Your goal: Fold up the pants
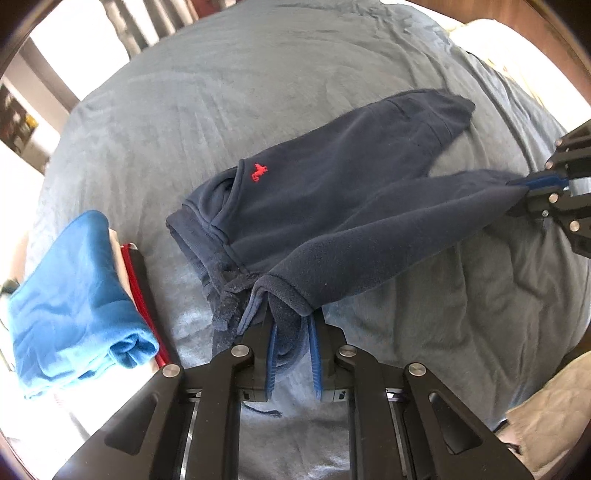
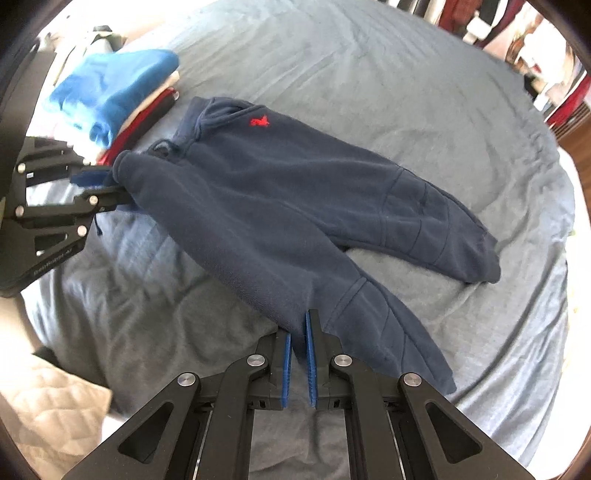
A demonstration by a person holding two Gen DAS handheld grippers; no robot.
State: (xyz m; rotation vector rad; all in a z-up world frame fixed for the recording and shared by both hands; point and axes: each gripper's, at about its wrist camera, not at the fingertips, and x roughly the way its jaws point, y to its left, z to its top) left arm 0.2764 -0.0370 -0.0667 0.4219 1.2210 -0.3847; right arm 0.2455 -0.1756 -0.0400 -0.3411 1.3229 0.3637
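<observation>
Navy fleece pants (image 1: 332,206) with a red embroidered logo lie on the grey-blue bedspread (image 1: 221,92). My left gripper (image 1: 290,325) is shut on the near corner of the waistband and lifts it slightly. My right gripper (image 2: 299,332) is shut on the near leg's outer edge, above the cuff. In the right wrist view the pants (image 2: 280,206) stretch between the left gripper (image 2: 107,184) at the waistband and my own fingers; the far leg lies flat. In the left wrist view the right gripper (image 1: 532,188) holds the leg at the far right.
A stack of folded clothes topped by a bright blue garment (image 1: 77,295) sits beside the waistband, also in the right wrist view (image 2: 110,92). A quilted beige item (image 2: 48,406) lies at the bed's near edge. Hanging clothes (image 2: 517,29) are beyond the bed.
</observation>
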